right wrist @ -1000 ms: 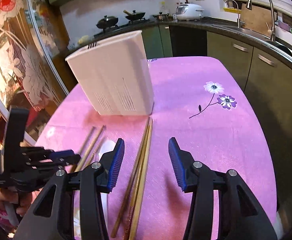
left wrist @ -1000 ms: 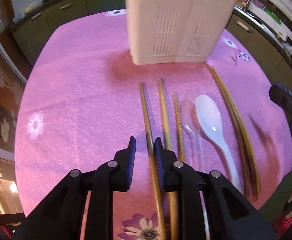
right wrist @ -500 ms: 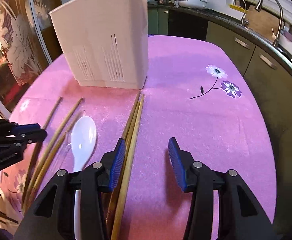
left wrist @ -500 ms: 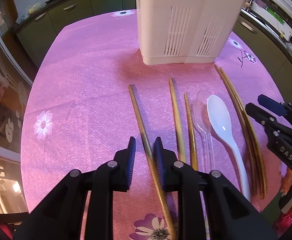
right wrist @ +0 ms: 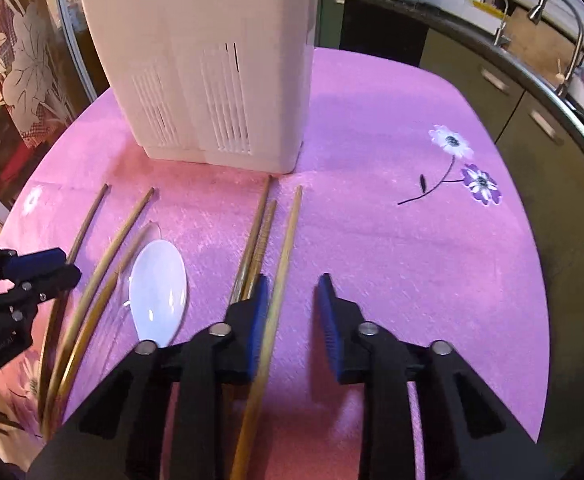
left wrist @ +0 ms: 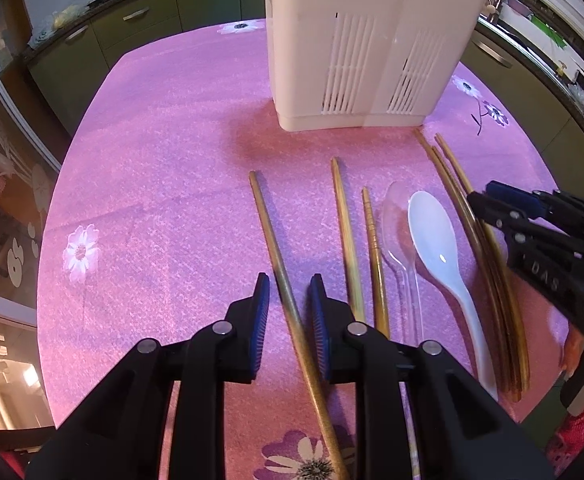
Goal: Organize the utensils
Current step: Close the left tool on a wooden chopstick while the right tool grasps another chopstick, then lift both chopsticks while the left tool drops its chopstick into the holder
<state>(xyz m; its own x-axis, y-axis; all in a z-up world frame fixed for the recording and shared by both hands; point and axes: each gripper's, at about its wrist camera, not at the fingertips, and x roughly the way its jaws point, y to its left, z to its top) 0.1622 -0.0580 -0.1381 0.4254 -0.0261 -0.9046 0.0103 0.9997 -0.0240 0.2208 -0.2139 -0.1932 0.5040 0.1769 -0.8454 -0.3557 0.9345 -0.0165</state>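
Observation:
Wooden chopsticks, a white spoon and a clear spoon lie in a row on the pink cloth before a white slotted utensil holder. My left gripper straddles the leftmost chopstick, jaws narrowly apart and not gripping it. My right gripper is open over the right chopstick bundle; the rightmost chopstick runs between its jaws by the left pad. The holder and white spoon also show in the right wrist view.
The round table's pink cloth has flower prints. Green kitchen cabinets and a counter ring the table. A sink faucet stands at the right. The other gripper reaches in from the right of the left wrist view.
Both grippers moved forward toward the holder and lower over the chopsticks. The right gripper shifted left onto the chopstick bundle. The left jaws stayed narrow around the leftmost chopstick.

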